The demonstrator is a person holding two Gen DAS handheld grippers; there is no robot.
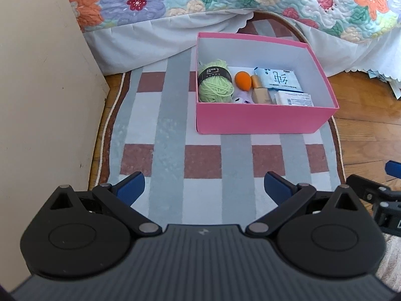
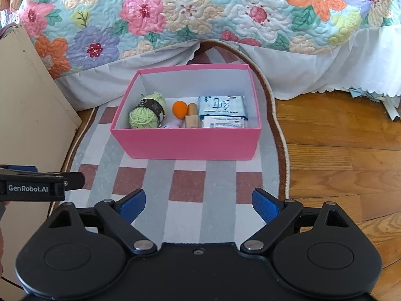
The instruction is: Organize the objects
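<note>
Judging from how things lie, the organizing looks close to finished, if not finished outright: the pink box [image 2: 185, 144] sits on the checked rug [image 2: 160, 175] at the foot of the bed, and everything loose that can be seen is already inside it. Along the box floor, from left to right, lie a ball of green yarn [image 2: 147, 114], an orange sponge egg [image 2: 180, 109], a tan bottle [image 2: 192, 119] and two white packets [image 2: 221, 105], the nearer packet [image 2: 223, 122] pressed against the front wall; a small pale purple item [image 2: 173, 125] peeks up between yarn and bottle, too hidden to name. No stray thing shows on the rug in front of the box in either view. The left gripper [image 1: 204, 188] hangs low over the rug, well short of the box, jaws spread wide with nothing between them. The right gripper [image 2: 199, 204] hovers likewise, jaws wide apart and empty. What may remain, as a guess, is a lid or tidying within the box; no lid is in view. Some papers [image 2: 376, 97] lie under the quilt's [image 2: 200, 12] edge at far right.
</note>
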